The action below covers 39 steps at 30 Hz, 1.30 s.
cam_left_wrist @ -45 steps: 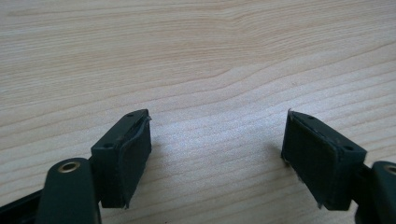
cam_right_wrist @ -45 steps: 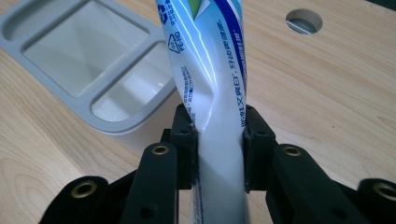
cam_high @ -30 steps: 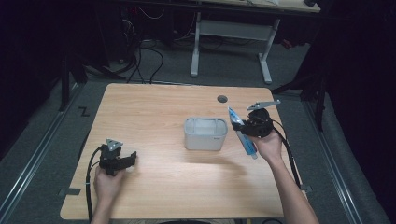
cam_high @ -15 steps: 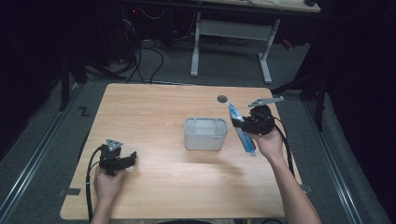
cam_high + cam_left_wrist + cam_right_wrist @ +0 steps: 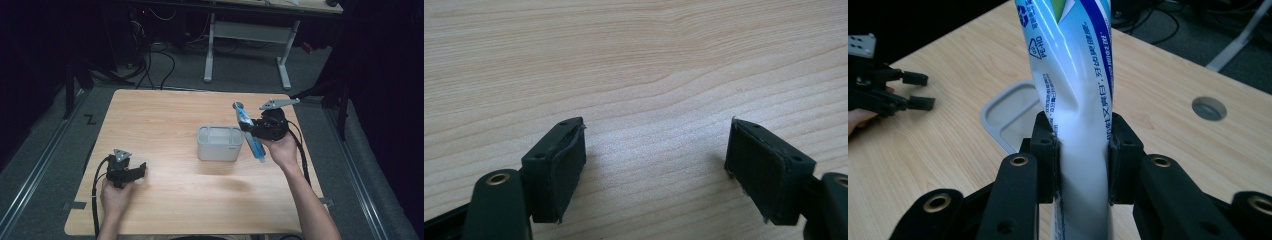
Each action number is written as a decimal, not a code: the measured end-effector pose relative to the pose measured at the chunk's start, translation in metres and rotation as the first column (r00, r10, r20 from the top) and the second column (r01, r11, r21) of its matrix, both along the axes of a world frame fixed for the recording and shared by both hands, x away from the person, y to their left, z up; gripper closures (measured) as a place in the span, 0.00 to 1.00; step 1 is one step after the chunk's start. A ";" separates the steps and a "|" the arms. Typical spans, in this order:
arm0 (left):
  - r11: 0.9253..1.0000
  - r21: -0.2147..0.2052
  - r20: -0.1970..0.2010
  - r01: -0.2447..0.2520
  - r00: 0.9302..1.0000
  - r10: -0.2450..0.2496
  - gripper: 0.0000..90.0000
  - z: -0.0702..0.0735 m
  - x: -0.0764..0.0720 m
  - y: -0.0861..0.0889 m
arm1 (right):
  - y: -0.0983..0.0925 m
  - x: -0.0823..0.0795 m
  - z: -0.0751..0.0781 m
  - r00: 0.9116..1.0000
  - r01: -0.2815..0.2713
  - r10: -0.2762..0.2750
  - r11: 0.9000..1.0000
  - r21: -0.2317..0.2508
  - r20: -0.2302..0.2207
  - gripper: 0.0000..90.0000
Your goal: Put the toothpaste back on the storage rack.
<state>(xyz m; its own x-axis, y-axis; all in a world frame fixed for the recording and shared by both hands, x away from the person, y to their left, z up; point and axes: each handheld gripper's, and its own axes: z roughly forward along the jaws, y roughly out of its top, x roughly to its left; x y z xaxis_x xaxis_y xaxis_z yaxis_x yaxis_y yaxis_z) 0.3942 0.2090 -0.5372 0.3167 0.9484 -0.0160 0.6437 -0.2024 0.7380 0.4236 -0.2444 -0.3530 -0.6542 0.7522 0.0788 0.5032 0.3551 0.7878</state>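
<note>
The right gripper [image 5: 248, 127] is squeezed shut on a long blue and white plastic toothpaste tube [image 5: 250, 134]. A second ago the tube lay lower, with its bottom end close to the wooden tabletop [image 5: 165, 120]. Now it has come up a little and moved a bit toward the far side of the tabletop. It is tilted, with its top end pointing up and away from the person and its low end hanging down past the hand.

In the right gripper view, the two black fingers [image 5: 1043, 150] press on the tube [image 5: 1075, 75] from both sides, so the tube is pinched thin in the middle. It looks like a firm hold.

The grey plastic box with no lid [image 5: 220, 143] sits in the middle of the tabletop, just beside the tube on its left. It has not moved. I think the tube is meant to go into this box, and lifting it up is the first part of that. Next it has to be carried over the rim.

The left gripper [image 5: 142, 170] has stayed put near the front left of the tabletop. Its fingers [image 5: 556, 170] are spread wide apart and hold nothing.
</note>
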 end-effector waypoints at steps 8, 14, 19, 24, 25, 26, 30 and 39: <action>1.000 -0.002 0.000 0.000 1.000 0.000 0.27 0.000 0.000 0.000 | 0.018 0.005 0.016 0.999 -0.037 0.036 0.999 0.013 0.036 0.79; 1.000 -0.002 0.000 0.000 1.000 0.000 0.27 0.000 0.000 0.000 | 0.031 0.012 0.024 0.997 -0.060 0.059 0.998 0.025 0.053 0.79; 1.000 -0.002 0.000 0.000 1.000 0.000 0.27 0.000 0.000 0.000 | 0.042 0.017 0.030 0.995 -0.067 0.064 0.997 0.038 0.073 0.79; 1.000 -0.002 0.000 0.000 1.000 0.000 0.27 0.000 0.000 0.000 | 0.044 0.025 0.030 0.995 -0.061 0.052 0.992 0.110 0.080 0.79; 1.000 -0.001 0.000 0.000 1.000 0.000 0.27 0.000 0.000 0.000 | 0.044 0.026 0.030 0.995 -0.058 0.048 0.992 0.116 0.082 0.79; 1.000 -0.001 0.000 0.000 1.000 0.000 0.27 0.000 0.000 0.000 | 0.045 0.027 0.029 0.996 -0.054 0.044 0.992 0.118 0.083 0.79; 1.000 0.000 0.000 0.000 1.000 0.000 0.27 0.000 0.000 0.000 | 0.048 0.033 0.026 0.996 -0.040 0.030 0.991 0.130 0.084 0.79; 1.000 0.000 0.000 0.000 1.000 0.000 0.27 0.000 0.000 0.000 | 0.062 0.049 0.017 0.995 -0.028 0.011 0.982 0.186 0.094 0.79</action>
